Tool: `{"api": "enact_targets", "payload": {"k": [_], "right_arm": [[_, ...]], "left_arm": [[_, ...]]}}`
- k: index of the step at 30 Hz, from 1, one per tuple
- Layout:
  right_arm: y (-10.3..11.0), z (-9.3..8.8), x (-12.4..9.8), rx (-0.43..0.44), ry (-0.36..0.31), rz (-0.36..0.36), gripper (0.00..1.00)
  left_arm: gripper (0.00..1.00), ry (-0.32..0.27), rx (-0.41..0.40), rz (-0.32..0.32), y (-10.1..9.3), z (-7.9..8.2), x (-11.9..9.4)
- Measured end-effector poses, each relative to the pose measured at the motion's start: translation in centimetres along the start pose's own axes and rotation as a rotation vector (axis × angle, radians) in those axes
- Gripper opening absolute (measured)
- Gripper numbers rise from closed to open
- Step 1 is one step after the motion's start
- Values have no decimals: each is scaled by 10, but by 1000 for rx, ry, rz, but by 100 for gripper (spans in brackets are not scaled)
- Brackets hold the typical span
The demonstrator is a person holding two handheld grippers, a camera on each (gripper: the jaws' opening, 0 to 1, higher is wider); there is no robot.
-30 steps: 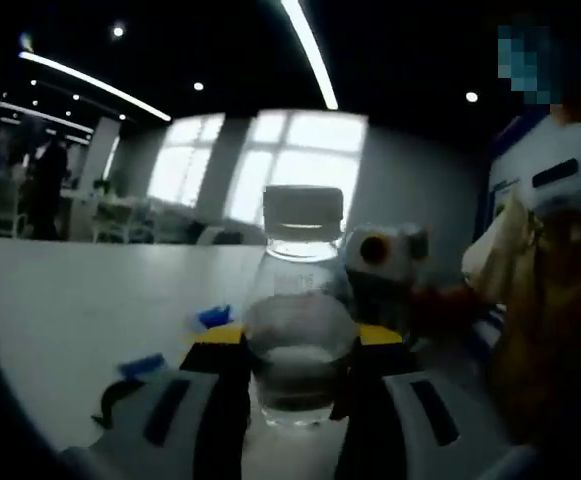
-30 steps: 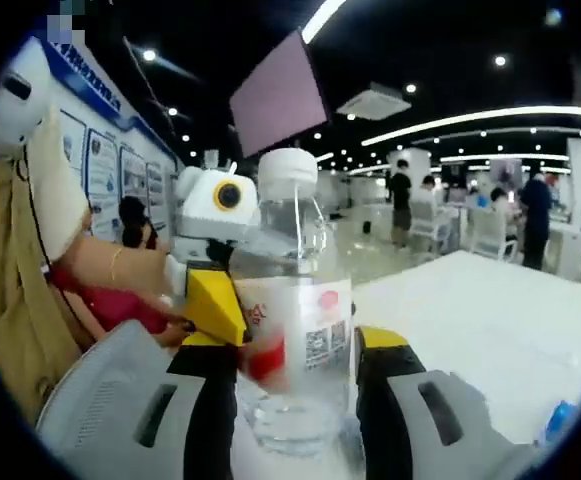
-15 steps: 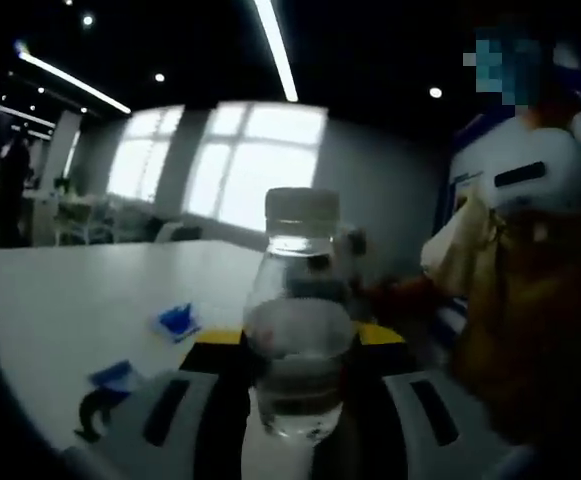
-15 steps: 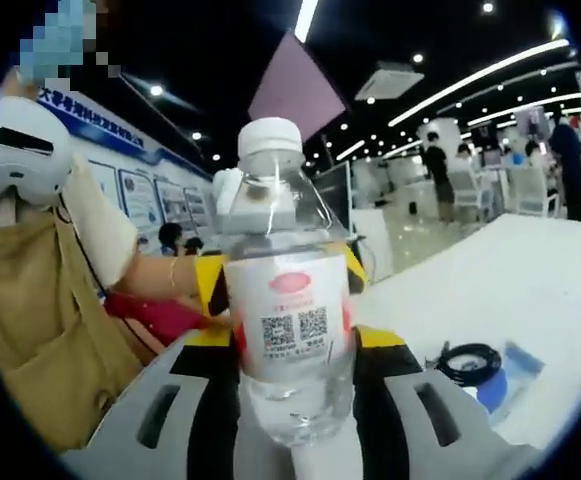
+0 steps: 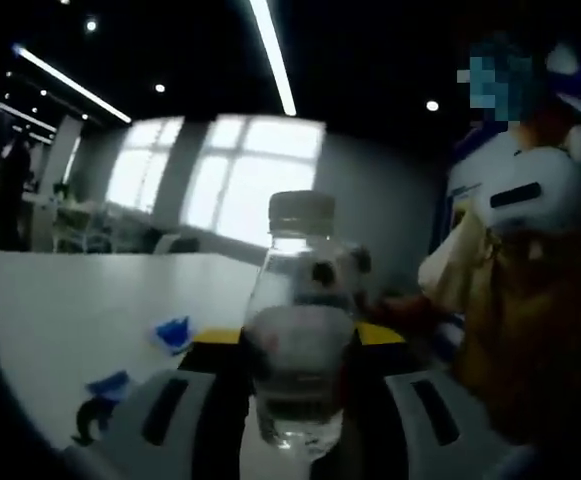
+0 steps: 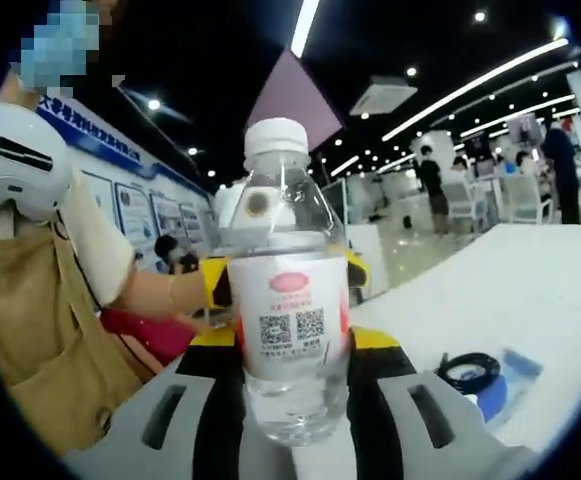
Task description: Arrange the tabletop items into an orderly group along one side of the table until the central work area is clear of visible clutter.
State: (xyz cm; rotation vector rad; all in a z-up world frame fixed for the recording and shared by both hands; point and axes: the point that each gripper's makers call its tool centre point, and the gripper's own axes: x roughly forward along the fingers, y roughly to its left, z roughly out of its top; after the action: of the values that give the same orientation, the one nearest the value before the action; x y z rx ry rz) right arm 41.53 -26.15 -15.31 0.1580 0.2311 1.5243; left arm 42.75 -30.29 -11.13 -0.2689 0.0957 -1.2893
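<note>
A clear, unlabelled plastic bottle (image 5: 298,330) with a pale cap stands upright between the jaws of my left gripper (image 5: 295,350), which is shut on its lower body. My right gripper (image 6: 290,350) is shut on a second water bottle (image 6: 288,310). That one has a white cap and a white label with a red logo and QR codes. Each gripper faces the other. The right gripper (image 5: 322,272) shows dimly through the clear bottle, and the left gripper (image 6: 256,205) shows behind the labelled bottle.
The white table (image 5: 60,300) carries two blue scraps (image 5: 173,333) and a small black item (image 5: 90,420). In the right gripper view a black coiled cable (image 6: 470,372) lies on a blue pad (image 6: 505,385). A person in a tan apron (image 6: 40,330) stands close behind the grippers.
The labelled bottle has gone from tilted to upright in the right gripper. Both views have swung, and each gripper now lines up behind the other's bottle. Both grips are unchanged.
</note>
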Motion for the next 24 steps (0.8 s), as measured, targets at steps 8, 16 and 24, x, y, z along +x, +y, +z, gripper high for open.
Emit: {"api": "enact_targets", "payload": {"k": [8, 16, 24], "right_arm": [[-19, 7, -2, -11, -52, -95, 37], [-42, 19, -10, -92, -77, -237, 37], [-58, 25, -9, -200, -71, -387, 37]], "left_arm": [[44, 44, -25, 131, 21, -8, 2], [56, -18, -52, 255, 33, -1, 5], [63, -106, -94, 511, 59, 16, -7]]}}
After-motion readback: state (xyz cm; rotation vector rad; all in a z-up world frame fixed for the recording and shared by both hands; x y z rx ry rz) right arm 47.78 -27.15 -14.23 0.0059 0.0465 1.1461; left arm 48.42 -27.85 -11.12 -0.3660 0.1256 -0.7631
